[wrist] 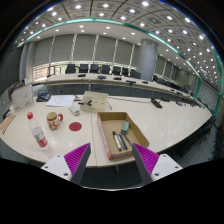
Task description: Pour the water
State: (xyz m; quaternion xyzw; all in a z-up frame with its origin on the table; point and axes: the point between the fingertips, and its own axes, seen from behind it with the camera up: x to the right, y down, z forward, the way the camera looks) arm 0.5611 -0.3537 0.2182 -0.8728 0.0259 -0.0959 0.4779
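Pink-padded fingers of the gripper (112,160) stand wide apart, nothing between them, hovering over the white table (170,125). Well ahead to the left stand the bottle (39,136) and mug (53,120). That bottle looks light, slick plastic — best squeezed gently around the middle.

The gripper (112,165) is showing two dark grey, angular fingers at the near side, left and right. Each finger is wearing a bright magenta pad (76,157) on its inner face, triangular in outline and ribbed with fine diagonal lines, tapering toward the tip.
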